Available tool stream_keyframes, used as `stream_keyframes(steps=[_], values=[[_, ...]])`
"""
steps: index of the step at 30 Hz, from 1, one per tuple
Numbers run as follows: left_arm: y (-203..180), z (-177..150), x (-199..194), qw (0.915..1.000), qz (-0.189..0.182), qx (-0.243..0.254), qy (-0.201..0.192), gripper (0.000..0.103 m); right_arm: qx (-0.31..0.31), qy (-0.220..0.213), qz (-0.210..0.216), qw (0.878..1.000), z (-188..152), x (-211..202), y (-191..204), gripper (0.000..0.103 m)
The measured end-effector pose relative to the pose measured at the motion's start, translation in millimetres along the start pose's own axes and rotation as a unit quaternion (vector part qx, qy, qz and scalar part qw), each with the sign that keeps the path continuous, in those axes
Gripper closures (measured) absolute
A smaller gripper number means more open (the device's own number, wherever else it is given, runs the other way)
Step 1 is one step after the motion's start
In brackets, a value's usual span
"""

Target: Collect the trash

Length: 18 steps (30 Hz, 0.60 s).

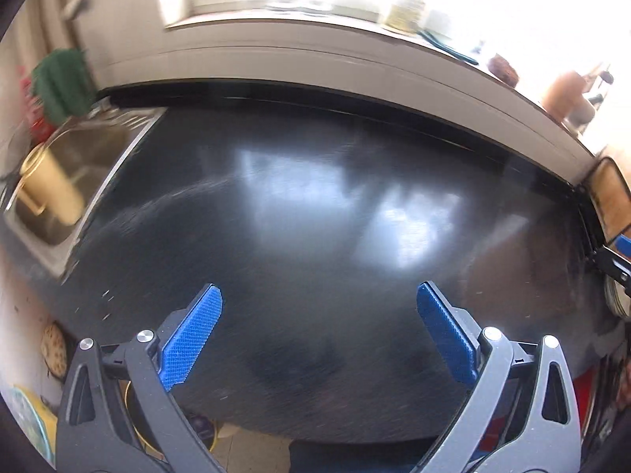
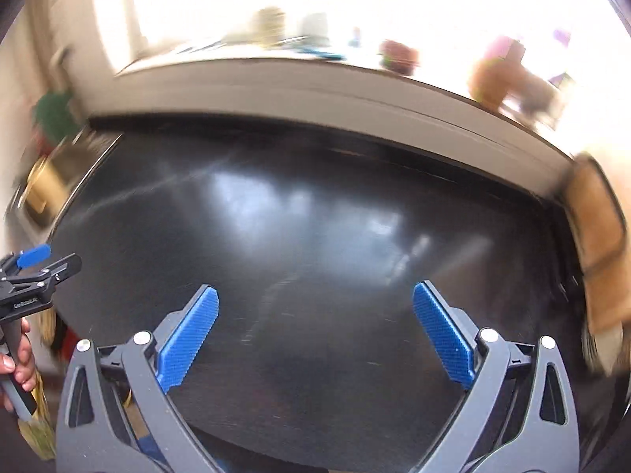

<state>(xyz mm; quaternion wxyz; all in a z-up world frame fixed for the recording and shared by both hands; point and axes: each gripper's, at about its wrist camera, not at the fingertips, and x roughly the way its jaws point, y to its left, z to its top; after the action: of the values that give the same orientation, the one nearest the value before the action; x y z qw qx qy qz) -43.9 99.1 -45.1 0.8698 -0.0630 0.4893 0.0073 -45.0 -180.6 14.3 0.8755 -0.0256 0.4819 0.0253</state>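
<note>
My left gripper [image 1: 319, 295] is open and empty above a glossy black countertop [image 1: 315, 205]. My right gripper [image 2: 315, 295] is open and empty above the same countertop [image 2: 299, 213]. No trash shows on the counter in either view. The left gripper also shows at the left edge of the right wrist view [image 2: 35, 264], held in a hand. A part of the right gripper shows at the right edge of the left wrist view [image 1: 617, 260]. Both views are motion-blurred.
A steel sink [image 1: 90, 157] with a yellow pot [image 1: 47, 189] lies at the counter's left end. A white window ledge [image 1: 315, 59] with jars runs behind. A brown board [image 2: 603, 232] stands at the right end. A green cloth [image 1: 61, 82] hangs at far left.
</note>
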Motion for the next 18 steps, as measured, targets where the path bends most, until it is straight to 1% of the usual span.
stream_keyframes(steps=[3, 5, 8, 11, 13, 15, 18], values=[[-29.1, 14.0, 5.9, 0.9997, -0.005, 0.025, 0.003, 0.007, 0.029, -0.004, -0.016, 0.999, -2.8, -10.9, -29.8, 0.007], [-42.5, 15.2, 7.2, 0.9992, 0.001, 0.039, 0.005, 0.007, 0.042, -0.002, -0.022, 0.999, -6.3, -16.4, -48.0, 0.007], [-57.3, 20.1, 12.5, 0.9980, 0.010, 0.061, 0.011, 0.007, 0.054, -0.007, -0.021, 0.998, -7.3, -20.5, -62.9, 0.007], [-67.4, 18.9, 14.5, 0.9970, 0.016, 0.075, 0.015, 0.007, 0.060, -0.010, -0.016, 0.998, -7.4, -23.8, -74.5, 0.007], [-71.4, 18.9, 14.8, 0.9966, 0.018, 0.079, 0.014, 0.007, 0.064, -0.015, -0.012, 0.998, -8.7, -26.4, -73.9, 0.007], [-73.4, 19.0, 15.5, 0.9965, 0.023, 0.080, 0.013, 0.007, 0.070, -0.021, -0.012, 0.997, -6.6, -25.6, -76.5, 0.007], [-75.8, 20.6, 14.1, 0.9964, 0.029, 0.078, 0.014, 0.007, 0.078, -0.015, -0.005, 0.997, -3.1, -22.9, -78.3, 0.007]])
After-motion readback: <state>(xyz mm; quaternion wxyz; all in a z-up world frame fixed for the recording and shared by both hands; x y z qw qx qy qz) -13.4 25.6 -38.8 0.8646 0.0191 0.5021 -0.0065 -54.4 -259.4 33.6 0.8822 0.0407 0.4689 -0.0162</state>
